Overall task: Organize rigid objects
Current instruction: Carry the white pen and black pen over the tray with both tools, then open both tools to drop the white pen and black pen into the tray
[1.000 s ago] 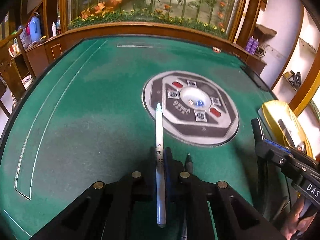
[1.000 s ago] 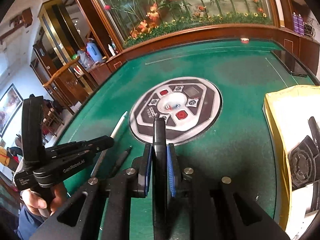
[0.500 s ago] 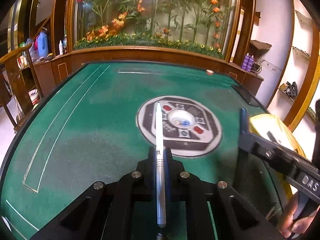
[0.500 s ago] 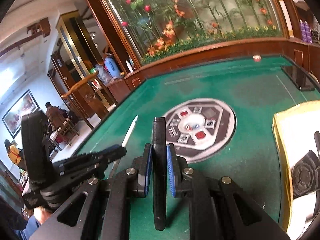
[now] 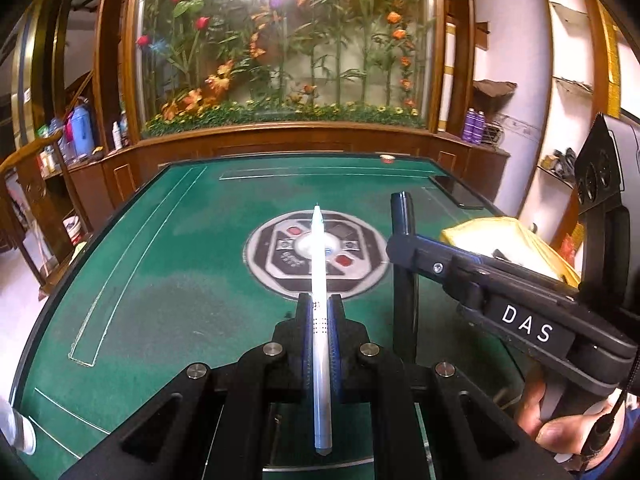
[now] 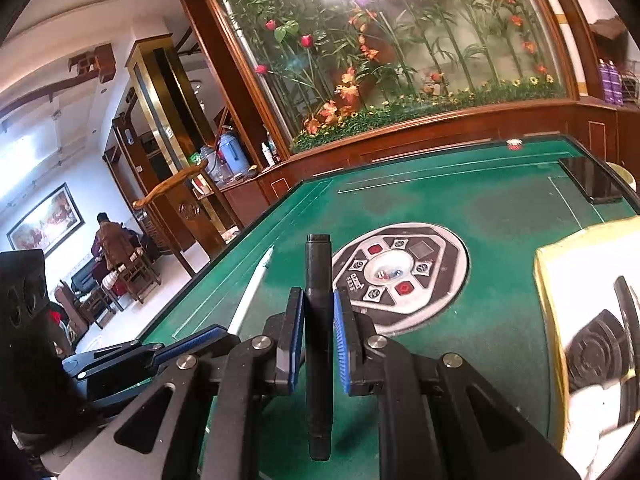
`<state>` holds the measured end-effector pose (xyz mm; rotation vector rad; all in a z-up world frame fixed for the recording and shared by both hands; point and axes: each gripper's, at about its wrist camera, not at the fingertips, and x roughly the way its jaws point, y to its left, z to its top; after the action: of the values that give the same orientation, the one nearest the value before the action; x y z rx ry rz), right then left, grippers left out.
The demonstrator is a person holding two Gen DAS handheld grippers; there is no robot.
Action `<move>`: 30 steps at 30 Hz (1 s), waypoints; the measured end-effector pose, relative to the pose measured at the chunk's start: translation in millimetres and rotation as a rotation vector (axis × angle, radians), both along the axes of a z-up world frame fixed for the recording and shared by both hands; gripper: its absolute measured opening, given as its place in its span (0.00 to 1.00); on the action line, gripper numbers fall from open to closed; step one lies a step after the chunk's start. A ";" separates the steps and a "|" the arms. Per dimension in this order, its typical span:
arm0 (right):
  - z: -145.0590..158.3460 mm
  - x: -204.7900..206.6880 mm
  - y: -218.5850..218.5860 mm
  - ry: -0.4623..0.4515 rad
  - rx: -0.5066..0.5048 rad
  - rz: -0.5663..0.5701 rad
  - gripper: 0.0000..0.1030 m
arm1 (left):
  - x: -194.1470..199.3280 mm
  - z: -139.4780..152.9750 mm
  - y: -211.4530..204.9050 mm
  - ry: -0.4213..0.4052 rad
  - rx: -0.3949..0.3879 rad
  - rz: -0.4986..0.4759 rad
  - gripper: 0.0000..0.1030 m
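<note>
My left gripper point(image 5: 320, 312) is shut on a white and silver pen point(image 5: 320, 280) that points forward, held above the green table point(image 5: 180, 280). My right gripper point(image 6: 318, 308) is shut on a black marker point(image 6: 318, 280), also held above the table. The right gripper point(image 5: 404, 248) with the black marker point(image 5: 402, 220) shows at the right of the left wrist view. The left gripper point(image 6: 224, 332) and the white pen point(image 6: 252, 292) show at the lower left of the right wrist view.
A round grey control panel point(image 5: 316, 256) sits in the table's middle. A yellow bag point(image 6: 592, 300) with black items lies at the right. A black phone point(image 6: 592, 180) lies at the far right edge. Wooden rails, a chair point(image 6: 176, 200) and a flower display surround the table.
Both grippers have risen and tilted up with their pens, so more of the room shows. The right gripper has come closer to the left one.
</note>
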<state>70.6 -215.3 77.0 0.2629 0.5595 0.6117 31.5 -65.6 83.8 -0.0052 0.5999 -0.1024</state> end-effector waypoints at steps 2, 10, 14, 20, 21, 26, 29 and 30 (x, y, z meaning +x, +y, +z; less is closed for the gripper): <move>3.3 -10.7 -9.5 -0.004 0.010 -0.013 0.14 | -4.1 2.2 -6.2 -0.008 0.007 -0.012 0.07; 9.4 -35.4 -42.1 0.006 0.036 -0.046 0.14 | -20.0 9.3 -30.9 -0.025 0.016 -0.062 0.07; 14.4 -39.9 -66.4 0.016 0.075 -0.075 0.14 | -23.7 13.9 -42.7 -0.021 0.005 -0.078 0.07; 26.5 -45.4 -114.3 0.025 0.144 -0.130 0.14 | -26.2 24.6 -70.0 -0.009 -0.036 -0.139 0.07; 30.3 -47.7 -125.8 0.022 0.148 -0.146 0.14 | -26.2 27.2 -76.8 -0.007 -0.043 -0.153 0.07; 43.1 -59.7 -167.2 0.005 0.152 -0.211 0.14 | -22.5 36.0 -112.3 0.017 -0.089 -0.225 0.07; 46.8 -67.0 -191.0 -0.007 0.123 -0.267 0.14 | -14.4 33.5 -137.1 0.058 -0.121 -0.267 0.07; 45.8 -67.8 -198.0 -0.004 0.104 -0.292 0.14 | -11.2 31.8 -145.1 0.075 -0.132 -0.281 0.07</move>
<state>2.8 -413.3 122.8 0.4328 0.4750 0.3583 20.4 -210.6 115.5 -0.0527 0.6652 -0.4152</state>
